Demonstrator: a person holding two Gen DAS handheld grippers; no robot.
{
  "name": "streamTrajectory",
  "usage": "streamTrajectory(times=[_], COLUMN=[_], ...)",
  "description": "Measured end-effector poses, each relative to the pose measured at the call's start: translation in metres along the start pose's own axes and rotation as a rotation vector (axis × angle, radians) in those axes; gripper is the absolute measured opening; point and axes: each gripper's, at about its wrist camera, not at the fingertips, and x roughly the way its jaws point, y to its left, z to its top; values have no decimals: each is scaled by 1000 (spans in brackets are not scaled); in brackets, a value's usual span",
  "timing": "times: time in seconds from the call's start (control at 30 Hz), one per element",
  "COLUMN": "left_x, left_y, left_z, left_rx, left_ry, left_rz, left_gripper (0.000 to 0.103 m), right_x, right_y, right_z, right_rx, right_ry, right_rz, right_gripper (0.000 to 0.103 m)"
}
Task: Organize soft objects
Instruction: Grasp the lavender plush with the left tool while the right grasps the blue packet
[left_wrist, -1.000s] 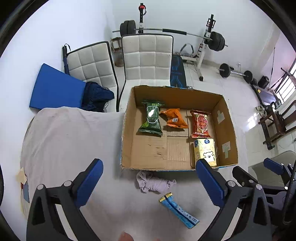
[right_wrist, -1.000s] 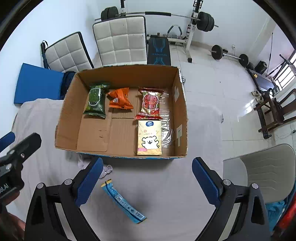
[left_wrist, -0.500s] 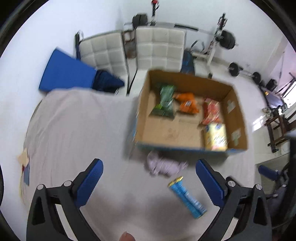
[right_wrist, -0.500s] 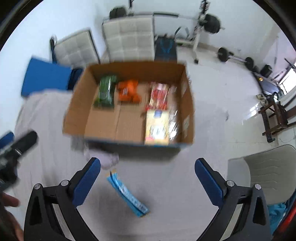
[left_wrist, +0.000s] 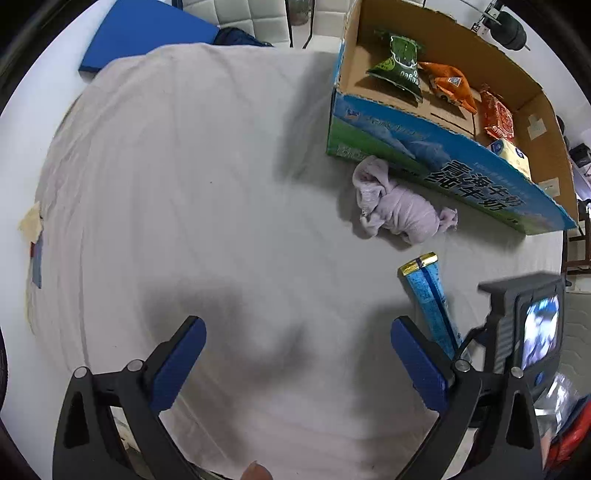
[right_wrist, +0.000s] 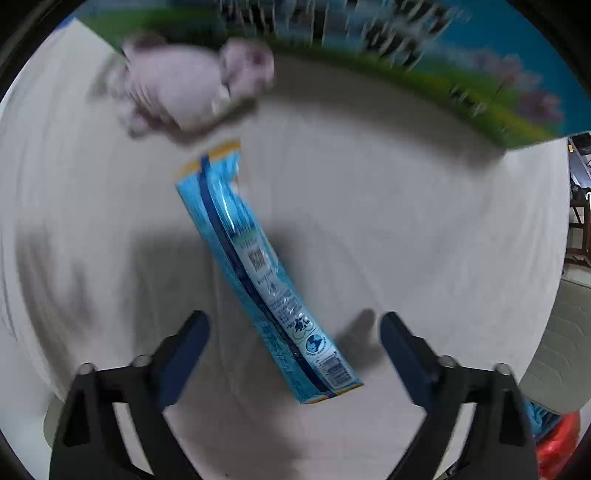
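- Sitting well left of target: my left gripper (left_wrist: 295, 365), jaws wide, empty, over bare sheet (left_wrist: 184, 184).
- Right gripper (right_wrist: 293, 343) nearer: jaws just narrowing, not gripping.
- Blue packet (right_wrist: 255, 266) lies diagonal between them, near cardboard box (left_wrist: 443, 155).

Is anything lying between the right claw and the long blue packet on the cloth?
Nothing visible does. The right claw is open, with the blue packet lying bare between its fingers. The lilac plush toy sits clear, beyond the packet's far end.

The soft toy (left_wrist: 397, 206) is laid against the box (left_wrist: 443, 162); the long packet (left_wrist: 428, 299) is laid just before it.
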Motion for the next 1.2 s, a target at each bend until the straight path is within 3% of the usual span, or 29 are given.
streamTrajectory(times=[0.1, 0.17, 0.27, 0.37, 0.5, 0.63, 0.8, 0.97, 1.2], left_x=[9, 16, 27, 42, 59, 75, 95, 84, 96], left_y=[-8, -16, -21, -23, -32, -50, -61, -38, -4], left_z=[11, 20, 35, 50, 67, 78, 76, 57, 56], left_rx=[-21, -44, -101, -185, -259, -262, -210, -180, -304], left_ry=[29, 47, 59, 64, 31, 13, 53, 58, 102], left_rz=[-48, -93, -160, -213, -205, -166, -102, -102, -206], left_gripper=[103, 103, 103, 103, 103, 103, 103, 103, 103], right_x=[-1, -4, -7, -12, -16, -17, -19, -20, -10], right_y=[-6, -17, -42, -70, -96, -101, -99, -83, -95], right_z=[-5, -8, -10, -13, -19, -23, -18, -16, -6], right_rx=[23, 54, 126, 196, 255, 270, 254, 243, 300], right_ry=[-15, -10, -8, -15, -10, -6, 12, 2, 8], right_rz=[7, -11, -21, -24, -28, -49, -64, -62, 15], right_gripper=[62, 44, 31, 31, 31, 31, 31, 31, 31])
